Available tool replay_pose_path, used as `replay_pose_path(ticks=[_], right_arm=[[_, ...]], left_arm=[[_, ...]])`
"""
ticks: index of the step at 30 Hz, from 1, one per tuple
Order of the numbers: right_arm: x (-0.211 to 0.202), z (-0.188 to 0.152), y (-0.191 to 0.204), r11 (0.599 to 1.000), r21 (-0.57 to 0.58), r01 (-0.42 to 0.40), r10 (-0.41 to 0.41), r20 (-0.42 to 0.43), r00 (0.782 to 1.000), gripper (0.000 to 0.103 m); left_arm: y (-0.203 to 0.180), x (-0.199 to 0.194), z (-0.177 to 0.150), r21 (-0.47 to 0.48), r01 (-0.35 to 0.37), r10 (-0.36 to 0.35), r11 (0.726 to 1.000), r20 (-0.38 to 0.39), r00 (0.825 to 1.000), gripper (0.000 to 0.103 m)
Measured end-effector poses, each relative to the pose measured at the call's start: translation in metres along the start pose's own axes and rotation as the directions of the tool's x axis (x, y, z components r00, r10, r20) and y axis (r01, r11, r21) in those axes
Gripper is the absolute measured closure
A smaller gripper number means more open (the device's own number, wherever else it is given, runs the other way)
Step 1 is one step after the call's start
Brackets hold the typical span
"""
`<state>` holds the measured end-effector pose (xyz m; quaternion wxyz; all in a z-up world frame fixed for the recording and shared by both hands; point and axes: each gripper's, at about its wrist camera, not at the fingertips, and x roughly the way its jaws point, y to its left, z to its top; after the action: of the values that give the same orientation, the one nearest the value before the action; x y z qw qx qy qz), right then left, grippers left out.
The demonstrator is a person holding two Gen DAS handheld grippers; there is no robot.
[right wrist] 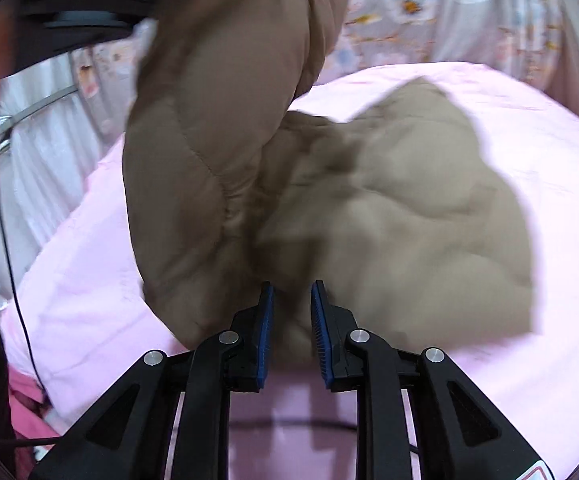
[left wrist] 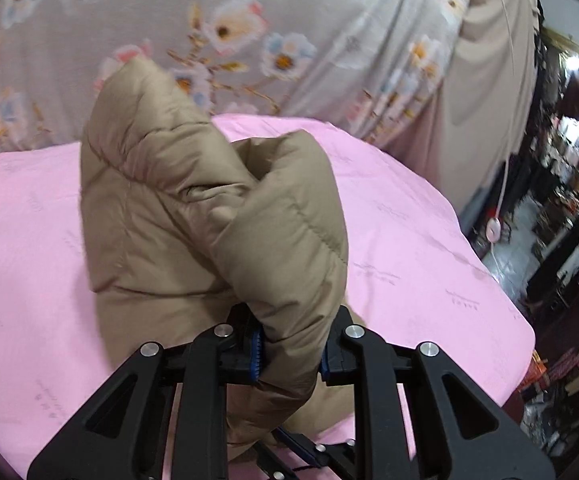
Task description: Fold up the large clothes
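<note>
Two grippers observed. Left gripper (left wrist: 291, 354) pinches a fold of the tan padded jacket (left wrist: 209, 208), lifting that part above the pink bedsheet (left wrist: 429, 264). Right gripper (right wrist: 291, 334) hangs just over the jacket's near edge, fingers (right wrist: 265, 332) parted, nothing between them. Bulk of the jacket lies crumpled on the bedsheet. Floral curtain (left wrist: 249, 20) behind the bed.

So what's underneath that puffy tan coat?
The tan coat lies on a pink bedcover, which shows all around it. Whatever sits directly beneath the coat is covered. The left tool holds one padded part lifted.
</note>
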<state>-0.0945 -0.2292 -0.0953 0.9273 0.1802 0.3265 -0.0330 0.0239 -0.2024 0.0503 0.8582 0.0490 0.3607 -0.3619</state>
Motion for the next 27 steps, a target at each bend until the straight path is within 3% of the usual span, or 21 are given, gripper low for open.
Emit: replay_pose_path(ticks=[4, 8, 17, 19, 21, 23, 27], right_arm=[[-0.028, -0.01, -0.04, 0.995, 0.053, 0.088, -0.089, 0.016, 0.996, 0.082], [-0.044, -0.015, -0.064, 0.985, 0.079, 0.155, -0.158, 0.029, 0.987, 0.082], [-0.066, -0.02, -0.092, 0.963, 0.113, 0.244, -0.248, 0.026, 0.968, 0.081], [-0.076, -0.016, -0.094, 0.96, 0.129, 0.248, -0.256, 0.048, 0.966, 0.081], [-0.088, -0.012, -0.099, 0.959, 0.136, 0.248, -0.259, 0.074, 0.963, 0.074], [-0.096, -0.005, -0.102, 0.959, 0.132, 0.252, -0.266, 0.101, 0.959, 0.064], [-0.104, 0.014, -0.105, 0.964, 0.118, 0.24, -0.255, 0.145, 0.956, 0.063]], left_arm=[[-0.04, 0.05, -0.013, 0.044, 0.036, -0.032, 0.998, -0.1, 0.994, 0.085], [-0.064, 0.087, -0.036, 0.082, 0.03, -0.015, 0.996, -0.174, 0.985, 0.085], [-0.085, 0.117, -0.064, 0.165, 0.004, 0.034, 0.986, -0.226, 0.974, 0.081], [-0.085, 0.107, -0.06, 0.146, 0.032, 0.003, 0.989, -0.232, 0.973, 0.07], [-0.081, 0.088, -0.054, 0.106, 0.097, -0.069, 0.99, -0.239, 0.969, 0.046], [-0.075, 0.062, -0.048, 0.093, 0.123, -0.102, 0.988, -0.206, 0.973, 0.032], [-0.042, 0.007, -0.029, 0.06, 0.078, -0.073, 0.995, -0.081, 0.994, 0.024]])
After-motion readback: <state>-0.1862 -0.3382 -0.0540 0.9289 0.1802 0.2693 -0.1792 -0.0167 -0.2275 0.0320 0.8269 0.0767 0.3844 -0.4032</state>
